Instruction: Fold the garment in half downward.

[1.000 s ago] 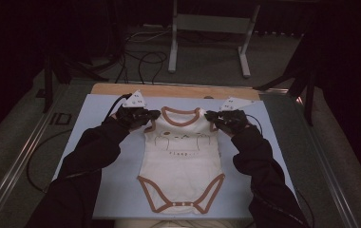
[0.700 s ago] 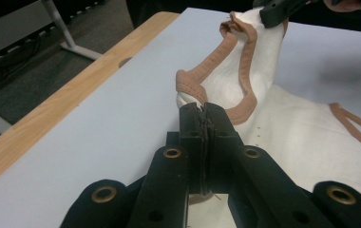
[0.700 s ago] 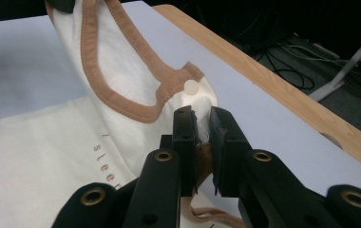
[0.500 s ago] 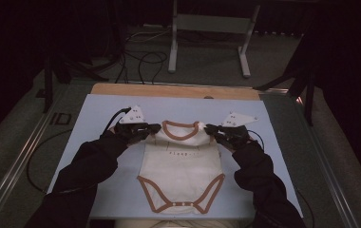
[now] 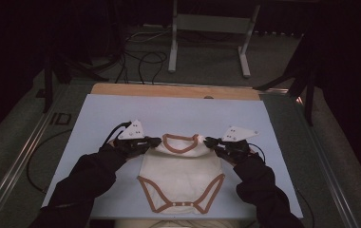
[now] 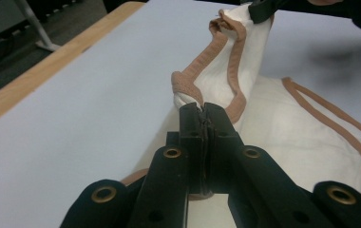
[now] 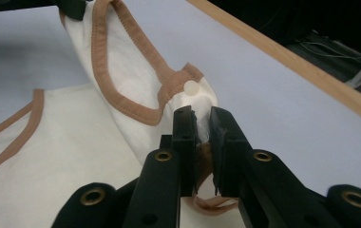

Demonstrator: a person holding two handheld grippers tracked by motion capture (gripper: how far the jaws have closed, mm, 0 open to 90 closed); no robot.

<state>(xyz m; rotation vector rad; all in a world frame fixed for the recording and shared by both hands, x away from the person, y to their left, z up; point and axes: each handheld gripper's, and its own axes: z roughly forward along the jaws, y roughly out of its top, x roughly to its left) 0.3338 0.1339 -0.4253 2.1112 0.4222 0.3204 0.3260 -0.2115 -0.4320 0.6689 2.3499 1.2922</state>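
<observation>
A white baby bodysuit with brown trim lies on the pale blue mat, its neck end folded toward the person. My left gripper is shut on the bodysuit's left shoulder, with cloth pinched between its black jaws. My right gripper is shut on the right shoulder, beside a white snap. Both shoulders are lifted slightly off the mat, and the neckline stretches between them. The crotch end with its snaps rests flat near the front edge.
The mat covers a wooden table whose far edge shows as a tan strip. Beyond it stand a metal stand and loose cables on the floor. A rail runs along the left side.
Both grippers have moved toward the person and slightly down, carrying the shoulders with them. The upper part of the bodysuit now folds over its lower part, so the garment looks shorter.
</observation>
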